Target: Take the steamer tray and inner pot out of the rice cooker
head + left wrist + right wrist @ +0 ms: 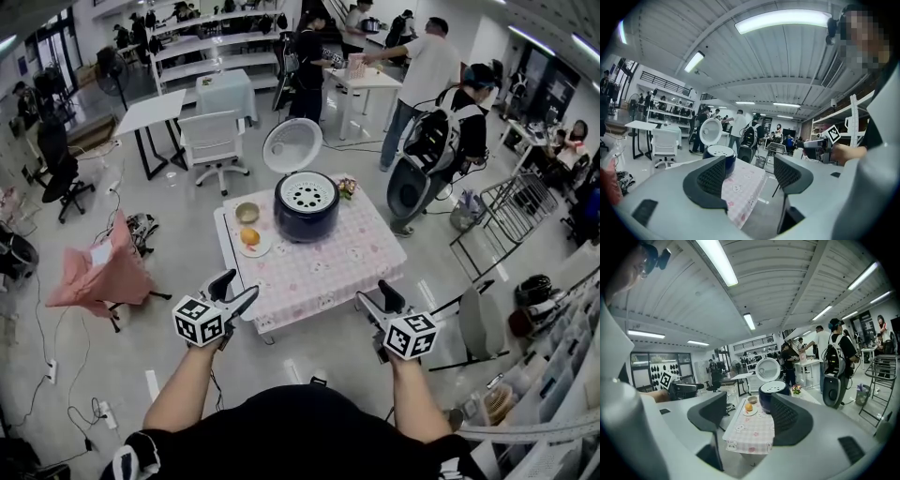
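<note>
1. Steamer tray point(308, 192): in the head view it sits white and perforated in the mouth of the dark blue rice cooker point(306, 217). The lid point(291, 145) is flipped up behind, at the far end of the pink checked table point(319, 267). The left gripper point(239, 289) and right gripper point(373, 292) hover short of the near table edge. I'd say the reach comes first: bring both in level, one to each side of the tray's rim.
2. Left gripper view: its jaws gape with only tablecloth and the distant cooker showing between them; nothing is held.
3. Right gripper view: its jaws are likewise wide and empty. The tray's holes show clearly; the inner pot beneath is hidden. A plate point(755, 411) bearing an orange point(749, 407) and a small bowl point(752, 399) stand just beside the cooker, so keep the left approach clear of them.
</note>
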